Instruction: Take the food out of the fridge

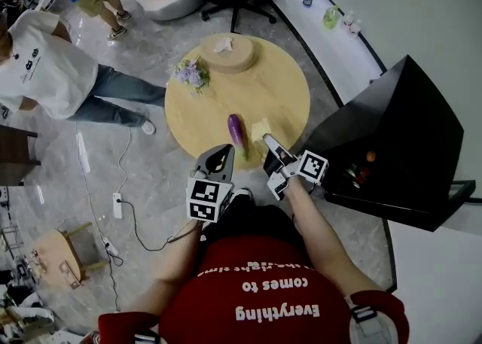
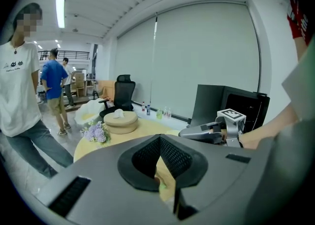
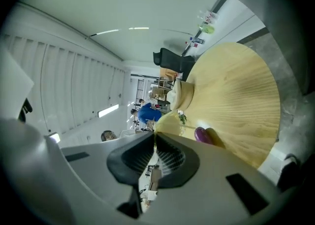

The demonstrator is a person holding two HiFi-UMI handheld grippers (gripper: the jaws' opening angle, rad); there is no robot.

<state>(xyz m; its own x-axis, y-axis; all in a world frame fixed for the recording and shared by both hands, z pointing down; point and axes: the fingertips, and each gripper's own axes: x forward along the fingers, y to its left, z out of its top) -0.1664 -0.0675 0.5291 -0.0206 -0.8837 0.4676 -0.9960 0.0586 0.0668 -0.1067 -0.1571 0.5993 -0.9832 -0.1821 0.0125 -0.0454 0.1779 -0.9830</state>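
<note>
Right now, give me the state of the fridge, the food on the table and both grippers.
Fridge: door open, items inside.
Eggplant: lying on the round table.
Yellow block: on the table, beside the eggplant.
Left gripper: shut, empty.
Right gripper: shut, empty.

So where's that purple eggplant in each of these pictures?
Head view: the eggplant is at centre, on the round wooden table, by its near edge.
Left gripper view: not in it.
Right gripper view: right of centre.
Shared landmark: the round wooden table.
</note>
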